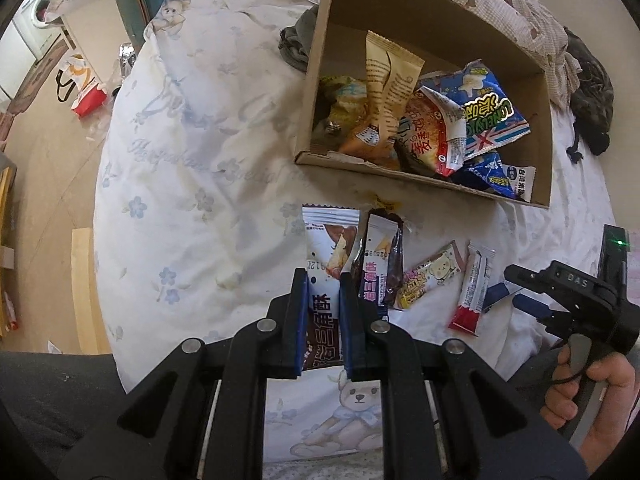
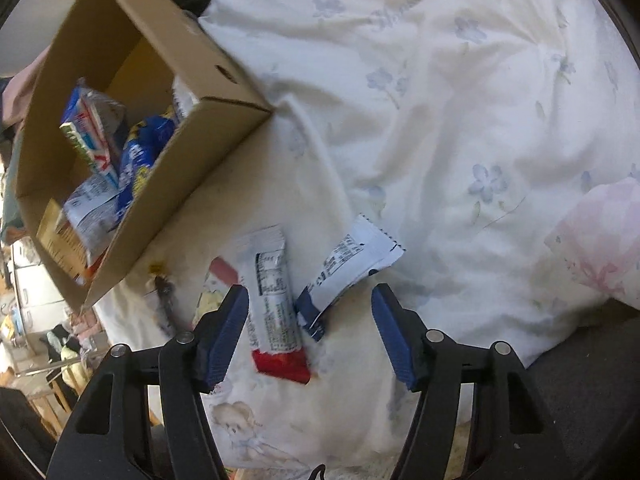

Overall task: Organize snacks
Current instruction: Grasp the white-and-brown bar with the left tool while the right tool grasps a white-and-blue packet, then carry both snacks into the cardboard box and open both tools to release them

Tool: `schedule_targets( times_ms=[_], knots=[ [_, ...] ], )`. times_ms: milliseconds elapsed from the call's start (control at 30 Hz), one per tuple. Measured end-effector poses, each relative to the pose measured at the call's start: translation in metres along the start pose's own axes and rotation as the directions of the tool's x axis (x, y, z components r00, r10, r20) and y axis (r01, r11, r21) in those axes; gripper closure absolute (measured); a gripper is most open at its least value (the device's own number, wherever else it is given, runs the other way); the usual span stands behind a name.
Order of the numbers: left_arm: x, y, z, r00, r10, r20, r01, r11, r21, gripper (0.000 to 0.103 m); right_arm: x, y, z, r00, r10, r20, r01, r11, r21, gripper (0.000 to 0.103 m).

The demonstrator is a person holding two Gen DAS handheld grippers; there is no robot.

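Note:
A cardboard box (image 1: 320,68) on the bed holds several snack packets; it also shows in the right wrist view (image 2: 224,112). My left gripper (image 1: 324,284) is shut on a white and brown snack packet (image 1: 326,248). Beside it lie a dark packet (image 1: 380,264), a yellow bear packet (image 1: 428,276) and a white and red stick packet (image 1: 472,292). My right gripper (image 2: 306,300) is open over the white and red stick packet (image 2: 274,300) and a white and blue packet (image 2: 348,268). The right gripper also shows in the left wrist view (image 1: 568,300).
The white floral duvet (image 1: 200,160) covers the bed, whose left edge drops to the floor. A grey cloth (image 1: 300,40) lies by the box's far left. A dark garment (image 1: 592,88) lies at the far right. A pink pillow (image 2: 600,248) is at the right.

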State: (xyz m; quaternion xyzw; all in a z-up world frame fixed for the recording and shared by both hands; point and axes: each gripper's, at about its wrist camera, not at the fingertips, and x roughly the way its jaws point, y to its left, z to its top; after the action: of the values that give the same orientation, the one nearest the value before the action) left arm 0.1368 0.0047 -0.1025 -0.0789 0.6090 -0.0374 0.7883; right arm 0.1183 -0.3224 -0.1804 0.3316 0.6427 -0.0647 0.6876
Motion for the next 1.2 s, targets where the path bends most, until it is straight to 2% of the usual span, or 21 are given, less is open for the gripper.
schedule_targets(
  times_ms=[133,200,267,300,400,500,667,733,867,1000,1133,1200],
  knots=[
    [0.001,-0.003,0.001,1.000,-0.002,-0.001,0.002,1.000,0.006,0.092,0.006,0.001,0.004,0.999,-0.041,0.008,0.041,0.999,-0.011,0.037],
    [0.002,-0.005,0.001,1.000,0.000,-0.001,0.000,1.000,0.012,0.092,0.009,0.003,0.008,0.997,-0.076,0.020,0.076,0.997,-0.030,0.086],
    [0.002,-0.006,0.001,1.000,0.004,0.004,-0.005,1.000,0.019,0.092,0.006,0.010,0.010,0.992,-0.116,0.051,0.120,0.988,-0.096,0.085],
    [0.001,-0.005,0.001,1.000,0.009,0.009,-0.009,1.000,0.019,0.092,-0.002,0.010,0.010,0.990,-0.109,0.093,0.117,0.989,-0.091,0.085],
    [0.000,-0.001,0.001,1.000,0.014,0.015,-0.014,1.000,0.005,0.092,-0.014,0.004,0.007,0.992,-0.047,0.117,0.055,0.996,-0.072,0.085],
    [0.000,0.003,0.001,1.000,0.017,0.015,-0.016,1.000,-0.009,0.092,-0.026,0.006,0.002,0.987,-0.040,0.157,0.057,0.993,-0.100,0.085],
    [-0.002,0.009,0.000,0.999,0.039,0.027,-0.039,0.999,-0.017,0.092,-0.041,-0.013,0.016,0.963,-0.132,0.234,0.140,0.990,-0.018,0.086],
    [-0.003,0.012,0.000,0.999,0.045,0.029,-0.045,0.999,-0.030,0.092,-0.041,-0.012,0.019,0.960,-0.141,0.242,0.148,0.989,-0.011,0.086],
    [-0.007,0.017,0.001,0.998,0.050,0.041,-0.048,0.998,-0.049,0.092,-0.055,-0.006,0.010,0.961,-0.038,0.275,0.053,0.997,-0.049,0.086],
    [-0.011,0.014,0.000,0.996,0.060,0.065,-0.057,0.998,-0.037,0.092,-0.075,0.006,-0.002,0.948,0.050,0.313,-0.014,0.993,-0.117,0.086],
    [-0.019,0.013,0.000,0.993,0.043,0.108,-0.039,0.998,-0.041,0.092,-0.092,0.027,-0.009,0.926,0.149,0.348,-0.082,0.977,-0.198,0.086],
    [-0.028,0.011,0.001,0.988,0.036,0.149,-0.032,0.999,-0.030,0.092,-0.103,0.036,-0.015,0.904,0.211,0.373,-0.118,0.959,-0.257,0.086]
  ],
)
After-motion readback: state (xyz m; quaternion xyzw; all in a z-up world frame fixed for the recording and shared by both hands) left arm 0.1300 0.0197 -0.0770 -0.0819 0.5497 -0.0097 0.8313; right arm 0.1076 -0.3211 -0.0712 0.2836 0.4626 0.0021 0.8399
